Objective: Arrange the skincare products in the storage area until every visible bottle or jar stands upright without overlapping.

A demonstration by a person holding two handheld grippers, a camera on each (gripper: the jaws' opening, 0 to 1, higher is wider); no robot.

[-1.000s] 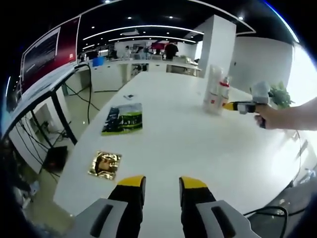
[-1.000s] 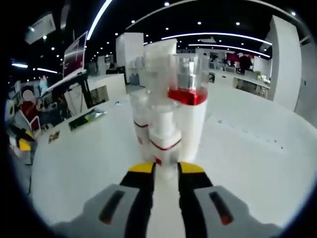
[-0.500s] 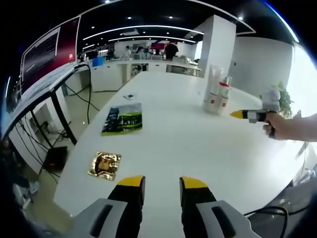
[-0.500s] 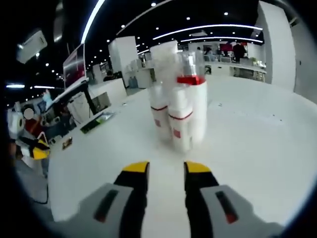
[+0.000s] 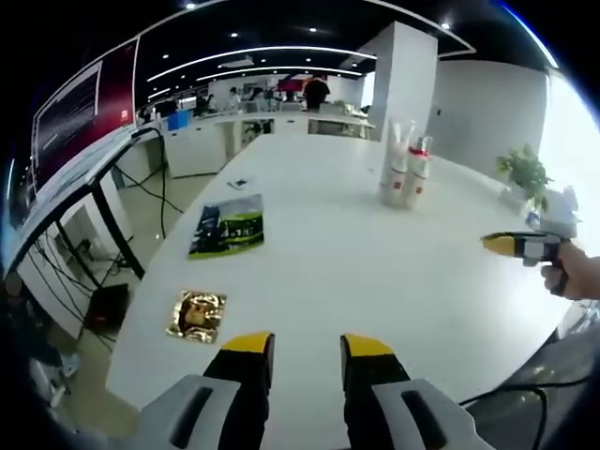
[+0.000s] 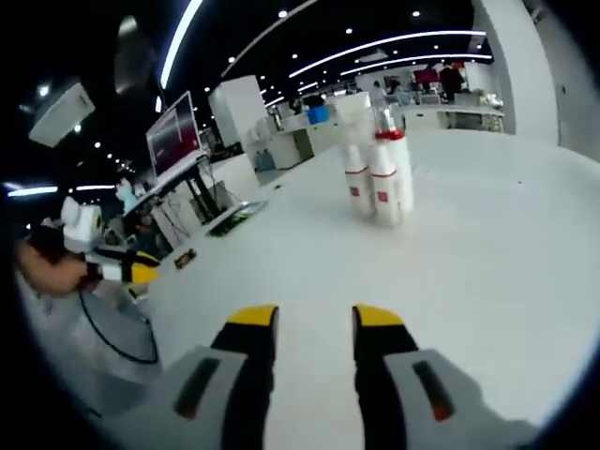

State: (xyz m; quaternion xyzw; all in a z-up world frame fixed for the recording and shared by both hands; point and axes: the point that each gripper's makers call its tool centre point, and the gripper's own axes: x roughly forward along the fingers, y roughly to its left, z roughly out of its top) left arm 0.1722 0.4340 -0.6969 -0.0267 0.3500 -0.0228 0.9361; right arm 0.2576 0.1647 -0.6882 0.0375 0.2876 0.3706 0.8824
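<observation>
A tight group of white skincare bottles [image 5: 403,173] with red bands and clear caps stands upright on the white table [image 5: 375,272], far across it in the left gripper view. The same bottles [image 6: 379,173] stand well ahead of my right gripper [image 6: 314,319], which is open with nothing between its jaws. My left gripper [image 5: 307,347] hovers open over the near table edge. In the left gripper view the right gripper [image 5: 517,246] comes in at the right, held by a hand. In the right gripper view the left gripper [image 6: 131,272] sits far left.
A green magazine [image 5: 228,225] and a gold foil packet [image 5: 199,314] lie near the table's left edge. A potted plant [image 5: 525,173] stands at the far right. Desks, a wall screen [image 5: 80,108] and people fill the office behind.
My right gripper has backed well away from the bottles, which were right at its jaw tips a second ago and now stand alone. The left gripper has barely moved.
</observation>
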